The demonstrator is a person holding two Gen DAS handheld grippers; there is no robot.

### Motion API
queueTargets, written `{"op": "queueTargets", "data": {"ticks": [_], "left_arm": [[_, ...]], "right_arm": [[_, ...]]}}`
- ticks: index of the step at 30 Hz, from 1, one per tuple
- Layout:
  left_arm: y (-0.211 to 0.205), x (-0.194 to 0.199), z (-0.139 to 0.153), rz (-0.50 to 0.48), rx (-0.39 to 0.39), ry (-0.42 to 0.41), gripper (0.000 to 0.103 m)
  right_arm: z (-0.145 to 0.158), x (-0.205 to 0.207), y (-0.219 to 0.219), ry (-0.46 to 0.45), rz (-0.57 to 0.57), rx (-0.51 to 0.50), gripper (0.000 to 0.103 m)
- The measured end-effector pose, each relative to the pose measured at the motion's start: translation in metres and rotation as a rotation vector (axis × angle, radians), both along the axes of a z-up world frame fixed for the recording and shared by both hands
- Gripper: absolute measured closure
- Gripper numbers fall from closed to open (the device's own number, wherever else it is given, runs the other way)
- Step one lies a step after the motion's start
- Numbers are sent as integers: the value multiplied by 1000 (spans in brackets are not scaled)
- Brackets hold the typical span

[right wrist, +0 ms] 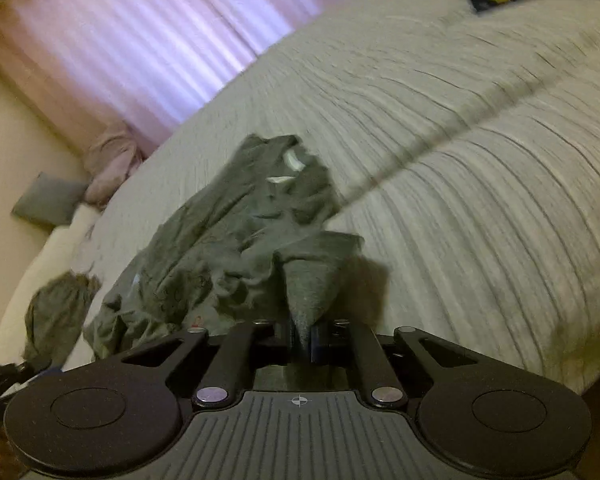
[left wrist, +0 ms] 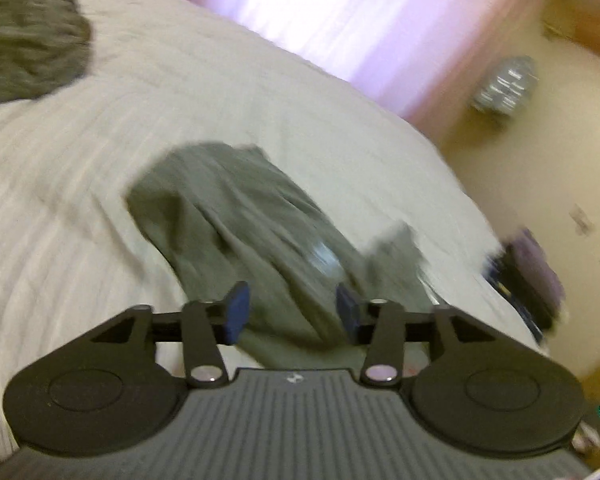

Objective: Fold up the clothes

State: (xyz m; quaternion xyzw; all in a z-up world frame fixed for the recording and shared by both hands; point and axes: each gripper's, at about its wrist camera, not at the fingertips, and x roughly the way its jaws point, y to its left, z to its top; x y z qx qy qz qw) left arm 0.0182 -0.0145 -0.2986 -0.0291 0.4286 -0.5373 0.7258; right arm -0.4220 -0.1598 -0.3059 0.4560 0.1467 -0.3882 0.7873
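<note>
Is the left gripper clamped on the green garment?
No: the left gripper has its blue pads apart, with the green garment lying beyond them.

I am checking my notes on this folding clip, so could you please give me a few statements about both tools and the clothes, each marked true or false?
1. The right tool is shut on a corner of the olive-green garment. True.
2. The left tool is clamped on the cloth. False: its blue pads stand apart, open, with the garment seen between them.
3. The garment lies on a white ribbed bedspread. True.
4. The garment is neatly folded into a square. False: it is crumpled and spread out.
5. A second dark green garment lies farther off on the bed in the left wrist view. True.
</note>
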Motion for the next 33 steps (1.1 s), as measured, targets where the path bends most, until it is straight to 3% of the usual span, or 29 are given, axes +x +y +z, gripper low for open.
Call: {"op": "queueTargets", "data": {"ticks": [3,5,6,7,8,13,17,18,21,23,24,25,26,27,28,30,32,33], "left_arm": [[-30,29,-22,75,80,-4,46],[-44,44,-37,132,147,-2,50],[-50,51,-44,152,171,3,67],[-51,53,-47,142,167,23,98],[-52,55,-49,133,163,43,103],[-15,24,-18,-19,59,32,103],[37,-23,-7,-227,29,107,103],[48,-34,-6,-275,32,122,103],[45,-46,-9,-313,87,125,103],[25,-45,1,-325,89,77,103],[11,-46,9,-343,72,52,102],[-3,-47,18,-370,47,30,94],[-18,-48,27,-396,23,8,86],[-34,-51,36,-420,3,-9,69],[-51,-53,45,-445,-17,-26,64],[-83,-62,62,-504,-44,-70,64],[-118,-75,71,-580,-57,-112,58],[-137,-82,70,-617,-49,-118,48]], "right_arm": [[12,-15,0,-4,-24,-46,96],[17,-21,-4,-4,-53,-74,97],[21,-24,-5,-6,-65,-89,97],[24,-27,-5,-7,-77,-104,97],[29,-30,-6,-10,-85,-123,97],[60,-58,-5,-32,-157,-260,98],[78,-103,3,-30,-256,-350,98],[77,-114,5,-14,-275,-349,98],[50,-144,-7,68,-344,-195,97],[37,-149,-15,107,-350,-128,97],[31,-151,-18,126,-350,-98,89],[25,-153,-22,144,-349,-68,73],[18,-155,-26,163,-349,-38,43],[20,-156,-25,184,-371,-63,28],[24,-157,-26,201,-397,-100,28],[33,-160,-30,233,-446,-170,28],[37,-163,-41,195,-430,-191,28],[38,-163,-46,168,-405,-186,28]]}}
